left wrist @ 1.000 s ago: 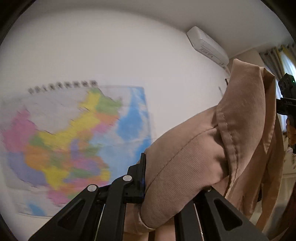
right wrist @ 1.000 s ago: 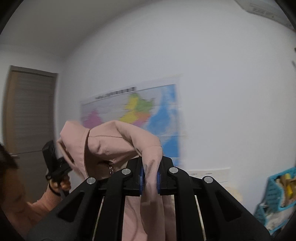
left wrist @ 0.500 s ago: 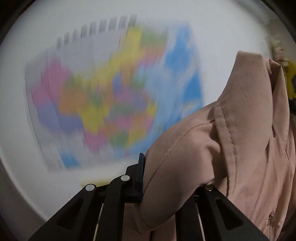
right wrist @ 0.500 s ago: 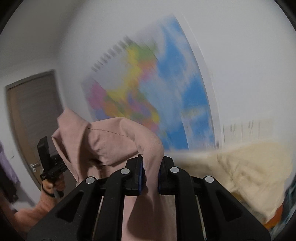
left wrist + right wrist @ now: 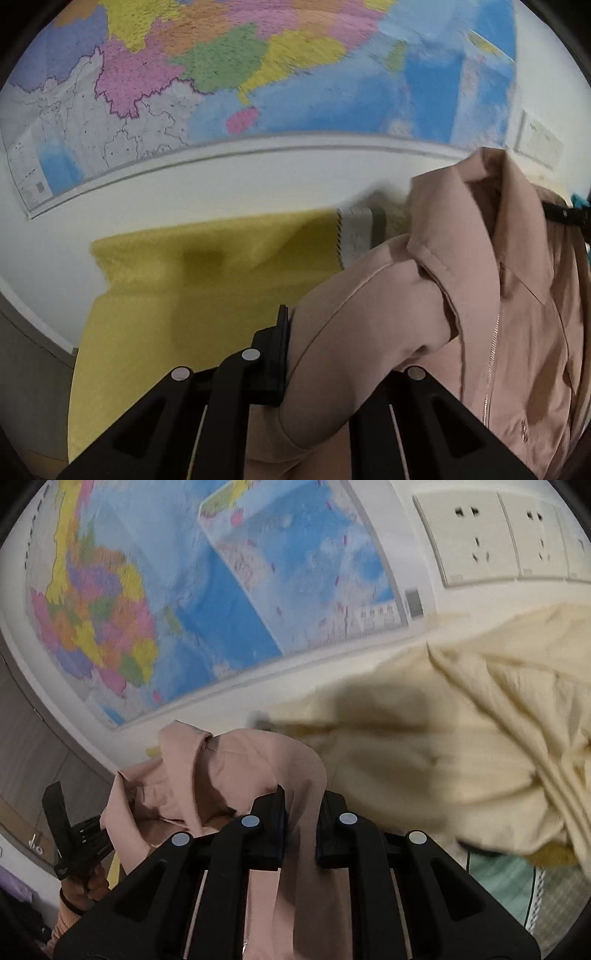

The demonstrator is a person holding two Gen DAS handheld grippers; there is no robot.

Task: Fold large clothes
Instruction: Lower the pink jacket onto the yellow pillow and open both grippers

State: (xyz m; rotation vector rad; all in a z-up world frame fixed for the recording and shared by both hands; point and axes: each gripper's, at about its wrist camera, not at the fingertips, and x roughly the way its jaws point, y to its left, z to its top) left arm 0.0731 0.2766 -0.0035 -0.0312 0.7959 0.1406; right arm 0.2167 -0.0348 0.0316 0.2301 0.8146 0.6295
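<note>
The pink zip jacket [image 5: 480, 314] hangs in the air between the two claws, each pinching one part of its upper edge. The left claw [image 5: 317, 354] is clamped on a thick fold of the jacket; only its left finger [image 5: 279, 354] shows, as the cloth bulges over and hides the other side. In the left wrist view the jacket's collar stands up at the right, and a metal zip [image 5: 491, 354] runs down its front. The right claw [image 5: 301, 827] is closed on a narrow strip of the same pink cloth, which passes up between both fingers and drapes over to the left. In the right wrist view the left claw appears at the lower left, held by a hand [image 5: 83, 886] with a pink sleeve at the wrist. Behind the jacket, a yellow cloth [image 5: 192, 295] lies spread below the wall, and a cream garment [image 5: 461, 746] lies heaped to the right, with a pale green cloth [image 5: 498, 882] under its near edge. A coloured wall map [image 5: 221, 74] fills the wall behind, and white wall sockets [image 5: 476, 542] sit to its right.
</note>
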